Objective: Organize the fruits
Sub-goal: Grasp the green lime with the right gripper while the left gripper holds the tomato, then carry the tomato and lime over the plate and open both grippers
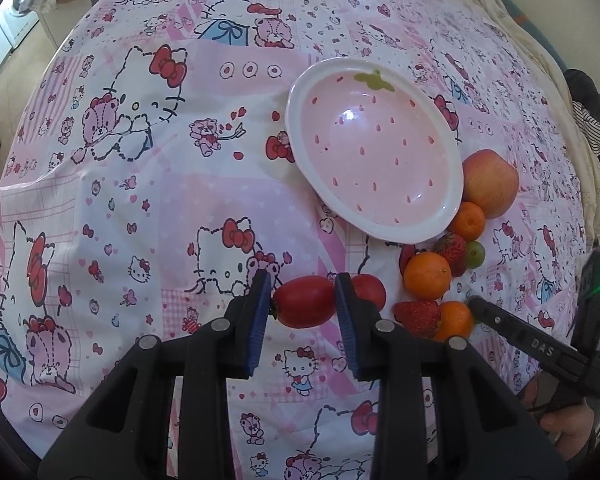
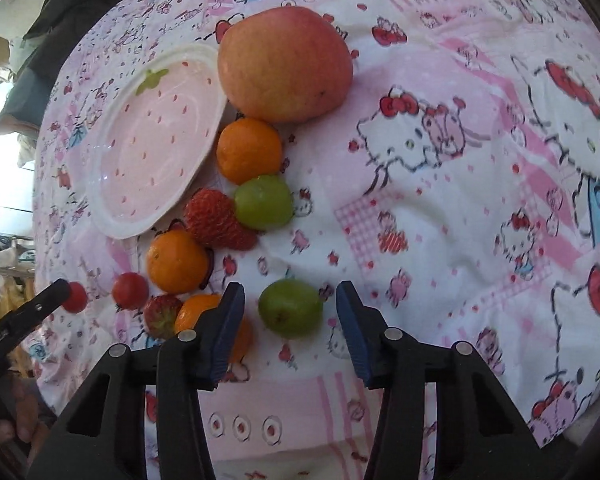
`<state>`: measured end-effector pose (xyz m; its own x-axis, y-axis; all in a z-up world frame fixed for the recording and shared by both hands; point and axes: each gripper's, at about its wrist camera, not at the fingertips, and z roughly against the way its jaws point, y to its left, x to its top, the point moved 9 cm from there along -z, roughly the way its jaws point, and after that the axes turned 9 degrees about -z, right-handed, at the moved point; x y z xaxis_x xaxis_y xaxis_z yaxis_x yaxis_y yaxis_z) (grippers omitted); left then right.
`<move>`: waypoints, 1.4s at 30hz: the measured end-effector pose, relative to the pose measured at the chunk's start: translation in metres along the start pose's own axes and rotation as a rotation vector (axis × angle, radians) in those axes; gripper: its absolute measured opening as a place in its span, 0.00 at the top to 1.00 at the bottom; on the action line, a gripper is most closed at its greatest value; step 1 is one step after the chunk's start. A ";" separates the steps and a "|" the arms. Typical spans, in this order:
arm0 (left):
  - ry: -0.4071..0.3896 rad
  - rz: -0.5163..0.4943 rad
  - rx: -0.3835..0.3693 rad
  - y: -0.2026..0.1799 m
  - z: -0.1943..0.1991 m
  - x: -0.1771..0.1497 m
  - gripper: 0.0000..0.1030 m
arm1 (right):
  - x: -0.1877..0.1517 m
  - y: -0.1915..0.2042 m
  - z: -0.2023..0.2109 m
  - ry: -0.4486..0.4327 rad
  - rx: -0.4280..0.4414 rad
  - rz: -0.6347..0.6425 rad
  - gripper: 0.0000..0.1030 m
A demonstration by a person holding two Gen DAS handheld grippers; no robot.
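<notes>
Tomato: small red oval cherry tomato (image 1: pixel 303 301), thin-skinned, soft, pinched across its middle by left gripper (image 1: pixel 302 306) above the sheet.
Grape: round green grape (image 2: pixel 290 307), slippery, bruisable, on the sheet between right gripper (image 2: pixel 290 312)'s jaws, untouched.
Destination: empty pink strawberry-pattern ceramic plate (image 1: pixel 300 92) nearby.

Pink strawberry-print plate (image 1: pixel 374 152), red tomato (image 1: pixel 304 301) — green grape (image 2: pixel 290 307), cartoon-cat pink sheet (image 1: pixel 140 184)

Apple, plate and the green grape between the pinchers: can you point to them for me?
apple (image 2: pixel 284 64): right wrist view, middle of its skin.
plate (image 1: pixel 374 148): left wrist view, bare pink inside.
green grape (image 2: pixel 290 307): right wrist view, middle of the grape.
</notes>
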<state>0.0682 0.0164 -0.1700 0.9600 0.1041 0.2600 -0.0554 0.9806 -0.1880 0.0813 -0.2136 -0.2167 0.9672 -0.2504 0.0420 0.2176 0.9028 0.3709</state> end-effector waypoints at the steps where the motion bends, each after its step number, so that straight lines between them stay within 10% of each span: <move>1: -0.001 0.001 0.002 0.000 0.000 0.000 0.72 | -0.002 0.000 0.001 -0.003 0.000 0.002 0.51; 6: -0.015 -0.018 0.008 -0.004 0.002 0.003 0.72 | -0.004 -0.002 0.000 0.003 0.003 0.009 0.68; 26: -0.131 -0.098 0.032 -0.008 0.042 0.087 0.72 | 0.064 0.081 0.068 -0.084 0.204 0.126 0.68; 32: -0.124 -0.237 0.081 -0.019 0.001 0.133 0.72 | 0.109 0.112 0.045 -0.072 0.194 0.164 0.68; 42: -0.016 -0.210 -0.041 -0.018 -0.071 0.138 0.72 | 0.144 0.123 -0.025 -0.011 0.133 0.200 0.68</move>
<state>0.2216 0.0011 -0.1980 0.9447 -0.0990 0.3128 0.1571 0.9735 -0.1663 0.2504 -0.1293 -0.1881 0.9876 -0.0759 0.1371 0.0020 0.8810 0.4730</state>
